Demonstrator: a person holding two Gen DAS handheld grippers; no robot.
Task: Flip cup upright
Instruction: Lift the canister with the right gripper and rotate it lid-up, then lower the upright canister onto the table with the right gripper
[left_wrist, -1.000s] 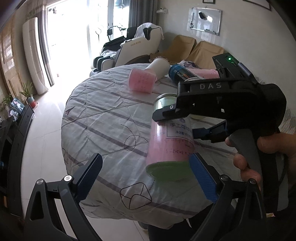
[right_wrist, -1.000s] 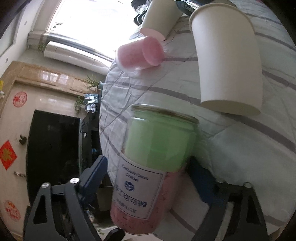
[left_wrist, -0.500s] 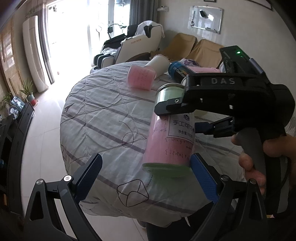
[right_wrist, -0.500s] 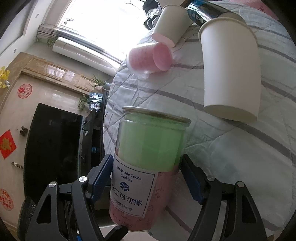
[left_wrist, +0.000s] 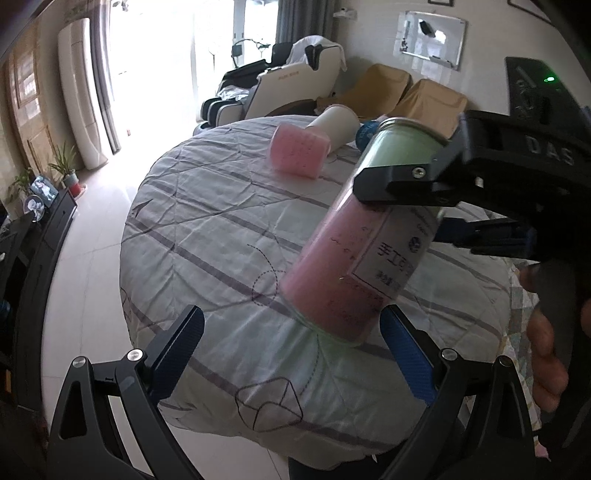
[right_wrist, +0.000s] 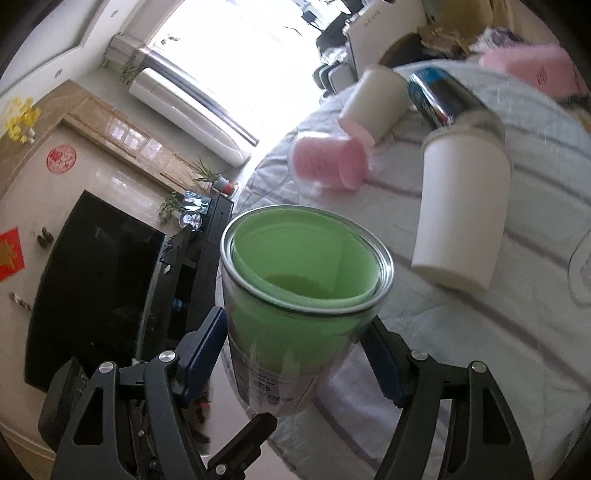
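The cup is a clear can-shaped jar with a green and pink lining, a metal rim and a white label. My right gripper is shut on its middle, and its open green mouth faces the right wrist camera. In the left wrist view the jar leans with its rim up and to the right, its base low over the striped bedspread; whether it touches I cannot tell. My left gripper is open and empty, just in front of the jar's base.
On the round covered table lie a pink cup, a white paper cup, a second white cup and a blue can. The table edge drops to a tiled floor at left. A black TV cabinet stands beyond.
My right gripper has closed on the jar and turned it, so its mouth now faces the right wrist camera. In the left view the jar has tilted from near upright to leaning right.
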